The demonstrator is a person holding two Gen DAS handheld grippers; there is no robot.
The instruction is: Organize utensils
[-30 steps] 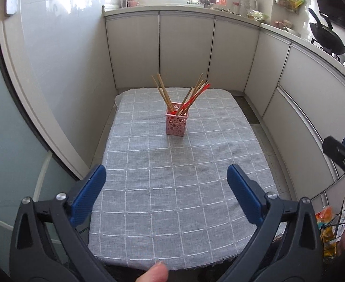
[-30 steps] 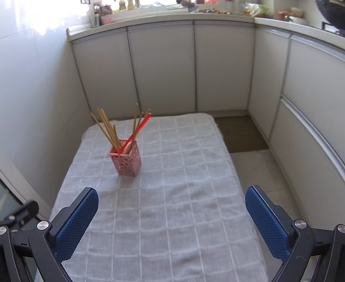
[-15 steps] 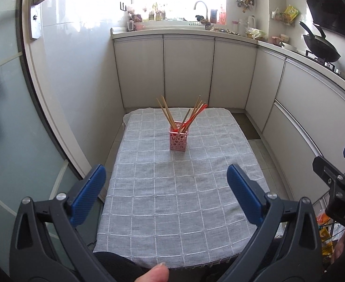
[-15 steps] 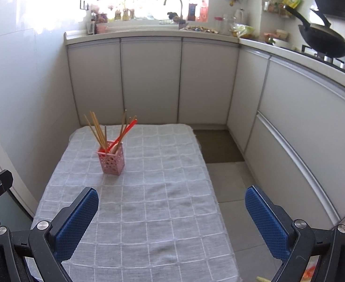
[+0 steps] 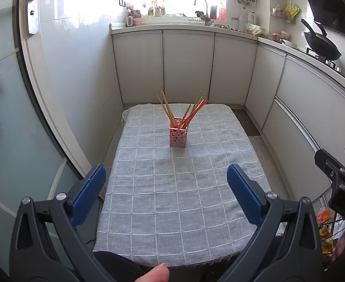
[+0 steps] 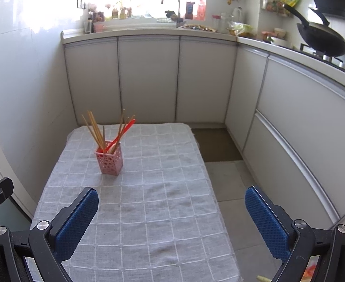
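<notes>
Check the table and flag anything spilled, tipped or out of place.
Nothing stands out. The pink holder stands upright on the grey tablecloth, with the chopsticks all inside it, merely splayed. Nothing lies loose on the cloth.

The tablecloth (image 5: 179, 188) looked like matt woven grey cloth with a white grid. The holder (image 5: 178, 137) was pink perforated plastic, holding wooden-looking chopsticks (image 5: 165, 108) plus a glossy red one (image 5: 197, 111). Gripper pads (image 6: 76, 223) were textured blue rubbery stuff on matt black plastic. Upper-right wok (image 6: 325, 40) looked dull black metal; the cabinets (image 6: 149, 77) looked smooth.
</notes>
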